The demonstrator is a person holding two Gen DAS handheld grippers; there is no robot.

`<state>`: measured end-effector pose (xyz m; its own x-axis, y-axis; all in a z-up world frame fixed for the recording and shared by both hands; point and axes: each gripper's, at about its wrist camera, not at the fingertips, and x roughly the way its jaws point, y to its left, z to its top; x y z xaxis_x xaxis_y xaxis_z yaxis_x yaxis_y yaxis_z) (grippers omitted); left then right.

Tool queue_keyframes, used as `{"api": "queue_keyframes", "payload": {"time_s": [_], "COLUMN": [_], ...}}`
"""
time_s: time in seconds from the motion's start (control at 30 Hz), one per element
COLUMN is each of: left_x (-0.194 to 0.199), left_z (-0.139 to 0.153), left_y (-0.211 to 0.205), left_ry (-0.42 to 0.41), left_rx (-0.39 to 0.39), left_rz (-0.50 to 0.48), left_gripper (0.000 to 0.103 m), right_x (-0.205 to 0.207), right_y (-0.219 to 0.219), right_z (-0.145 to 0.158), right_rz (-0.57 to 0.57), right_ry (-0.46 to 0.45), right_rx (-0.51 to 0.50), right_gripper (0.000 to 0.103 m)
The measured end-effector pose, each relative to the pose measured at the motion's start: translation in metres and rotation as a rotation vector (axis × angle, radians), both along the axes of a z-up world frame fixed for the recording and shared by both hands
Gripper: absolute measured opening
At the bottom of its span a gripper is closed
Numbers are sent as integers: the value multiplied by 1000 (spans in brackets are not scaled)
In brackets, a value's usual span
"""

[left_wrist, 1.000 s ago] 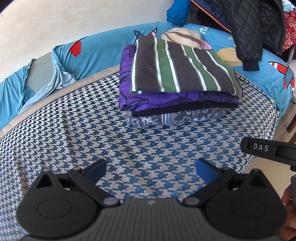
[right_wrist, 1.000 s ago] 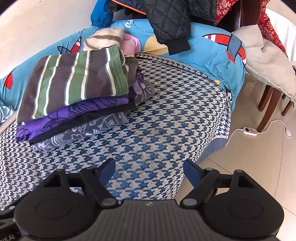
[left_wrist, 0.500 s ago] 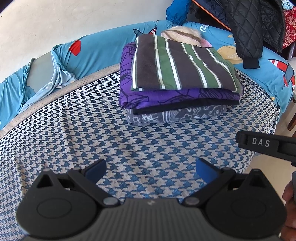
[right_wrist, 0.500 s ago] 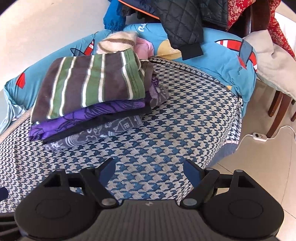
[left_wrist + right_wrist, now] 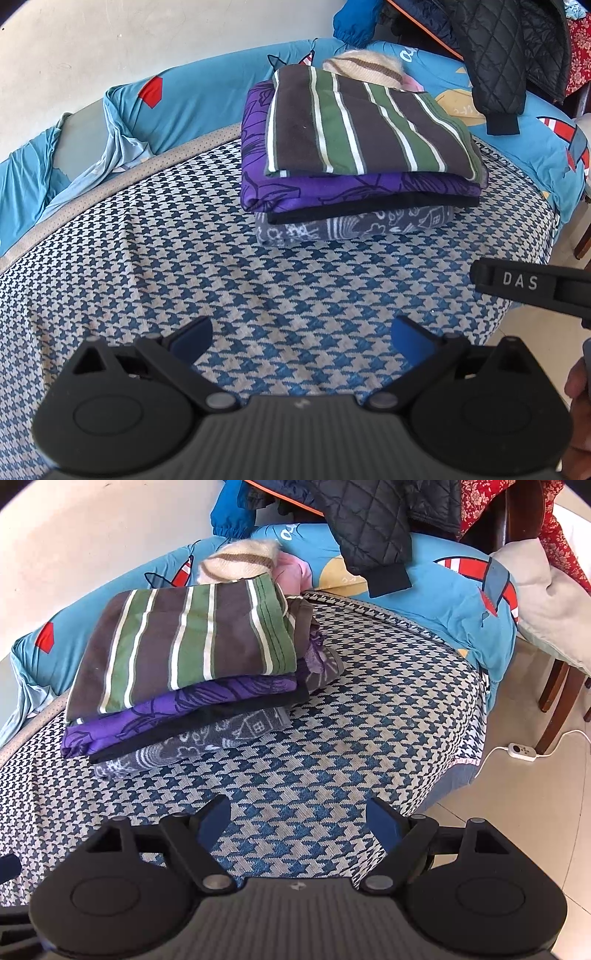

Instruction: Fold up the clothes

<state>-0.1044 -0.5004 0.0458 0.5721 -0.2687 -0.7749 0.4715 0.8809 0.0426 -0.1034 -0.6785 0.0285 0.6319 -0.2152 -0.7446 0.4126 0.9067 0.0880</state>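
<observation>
A blue-and-white houndstooth cover [image 5: 184, 266] lies over the bed and carries the scene. Past the cover's far-left edge, a light blue sheet [image 5: 33, 177] is rumpled against the pale wall [image 5: 92, 44], and a blue printed quilt [image 5: 192, 96] with red shapes runs along the whole far edge.

The left gripper [image 5: 301, 336] hangs over the near part of the cover, with its jaws spread wide and only patterned cloth visible between the blue pads. It holds nothing.

Toward the far edge, near the middle, sits the stack of folded clothes [image 5: 354, 166]. A striped garment [image 5: 354, 125] in brown, green and white lies on top, resting on a purple garment [image 5: 332, 188] with dark line drawings. Under that a black layer shows only as a thin edge, and a grey garment [image 5: 351, 225] with white doodles touches the cover at the bottom. Just behind the stack, on the quilt, lies a cream knitted hat [image 5: 236, 561] with brown bands, beside something pink [image 5: 295, 576].

The right gripper [image 5: 299, 819] hovers over the near-right part of the cover, close to its right edge. Its jaws are also wide apart and empty. One of its black fingers, marked DAS, shows in the left wrist view.

A black quilted jacket [image 5: 373, 528] hangs over the far-right corner. Off the right edge stand a chair [image 5: 557, 694] with a pale cushion [image 5: 543, 590], and a white cord with a switch [image 5: 521, 751] lies on the tiled floor [image 5: 517, 812].
</observation>
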Motion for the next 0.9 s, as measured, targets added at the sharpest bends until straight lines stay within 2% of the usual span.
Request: {"api": "queue_keyframes", "payload": {"time_s": [0.63,0.9], "left_x": [0,0], "left_z": [-3,-8], "left_y": [14,29], "left_ry": [15,24], "left_rx": [2,12], "left_rz": [11,29], "left_gripper": [103,103], "right_x": [4,9], "right_y": [15,30], "right_z": [0,0], "right_rz": [41,95], "right_ry": [7,8], "right_rx": [7,17], "right_gripper": [80,80]}}
